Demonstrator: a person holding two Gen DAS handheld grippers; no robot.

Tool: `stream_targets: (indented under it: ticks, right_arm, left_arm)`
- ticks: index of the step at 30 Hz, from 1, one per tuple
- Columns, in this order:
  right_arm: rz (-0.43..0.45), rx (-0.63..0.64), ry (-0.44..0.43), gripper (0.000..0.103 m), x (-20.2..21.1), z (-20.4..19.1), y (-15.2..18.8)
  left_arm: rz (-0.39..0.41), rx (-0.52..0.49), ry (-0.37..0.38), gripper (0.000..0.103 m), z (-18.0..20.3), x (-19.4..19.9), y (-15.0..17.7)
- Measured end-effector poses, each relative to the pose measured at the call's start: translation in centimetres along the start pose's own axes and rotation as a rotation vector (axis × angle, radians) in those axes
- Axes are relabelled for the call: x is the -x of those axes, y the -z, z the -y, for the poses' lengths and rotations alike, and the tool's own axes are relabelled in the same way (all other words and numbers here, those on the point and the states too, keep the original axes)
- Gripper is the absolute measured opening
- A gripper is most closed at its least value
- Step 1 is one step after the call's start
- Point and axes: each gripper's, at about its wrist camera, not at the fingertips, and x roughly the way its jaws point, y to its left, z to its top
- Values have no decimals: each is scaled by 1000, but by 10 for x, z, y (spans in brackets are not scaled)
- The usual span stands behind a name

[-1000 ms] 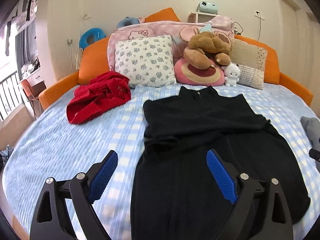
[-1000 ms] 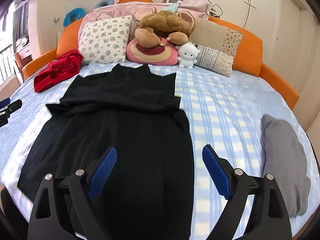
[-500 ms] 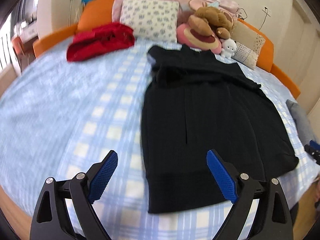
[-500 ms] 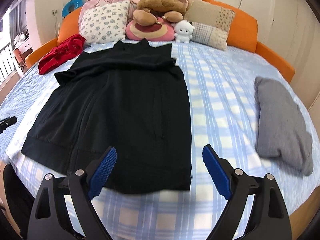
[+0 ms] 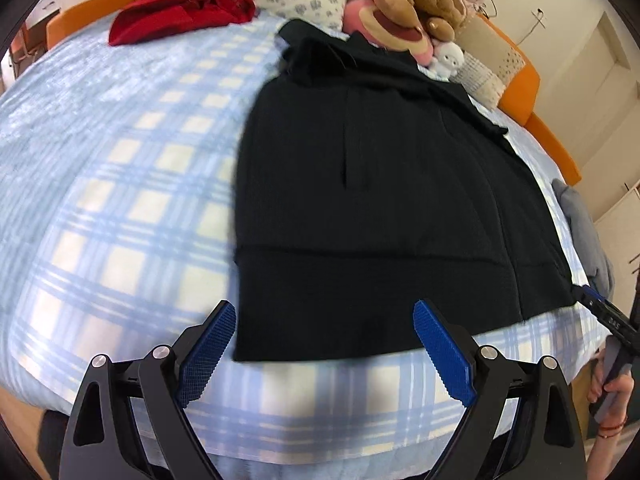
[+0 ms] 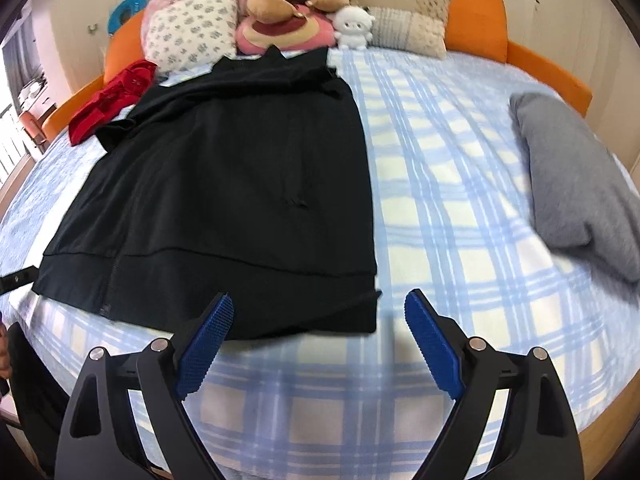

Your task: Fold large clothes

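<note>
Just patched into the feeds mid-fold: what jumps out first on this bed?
The black garment dominates, spread flat down the middle of the blue plaid bed, its hem at the near edge. Both the left gripper and right gripper hang open just above that hem, each near one bottom corner. A red garment lies crumpled by the pillows, and a grey garment sits at the bed's right side.

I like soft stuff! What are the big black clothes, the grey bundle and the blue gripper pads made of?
Black garment: looks like matte knit cloth, with a ribbed-looking hem band.
Grey bundle: probably soft fleece or jersey; fuzzy, rounded folds.
Blue pads: likely rubber or plastic, judging by the fine grid texture.
</note>
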Motion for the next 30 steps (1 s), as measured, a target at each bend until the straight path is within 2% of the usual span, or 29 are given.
stream_targets:
  ticks: [3,6,12,14,18,19,20,22,23,24,26,29,30]
  right_arm:
    - [-16,-39,-45,87,-6,6,3]
    - [-46,-106,-131,87,-15,14,4]
    - [-52,-125,-177,88,-19,13,-1]
    - [-58,-123,-164,88,-23,11,-5]
    - [-62,-134,-159,88,-27,10,-11]
    - [-60,-131,-153,87,-27,8,-14]
    - [-61,-127,-145,84,-27,7,-15]
    - [-65,-114,-125,66,-28,5,-18]
    - [-82,-110,-136,57,-30,4,-18]
    - [-93,-96,-123,56,-32,2,-19]
    - [-105,-60,-88,56,-36,-4,-19]
    - [-113,-44,-61,57,-39,-8,-19]
    - [-117,-44,-56,58,-39,-8,-20]
  left_arm:
    - [3,-16,-15,92,5,-6,6]
    - [10,-1,0,93,5,-7,6]
    - [22,41,54,92,-2,-8,0]
    - [25,60,67,92,-8,-10,-2]
    - [28,109,81,81,-17,-11,-7]
    - [28,112,81,76,-19,-10,-8]
    - [29,112,78,73,-19,-9,-9]
    - [22,91,45,57,-17,-7,-10]
    - [17,80,26,53,-16,-7,-11]
    - [13,69,14,47,-16,-8,-11]
    - [2,49,-7,44,-17,-11,-11]
    - [-4,54,2,46,-20,-16,-9]
    - [-5,52,-9,51,-20,-16,-8]
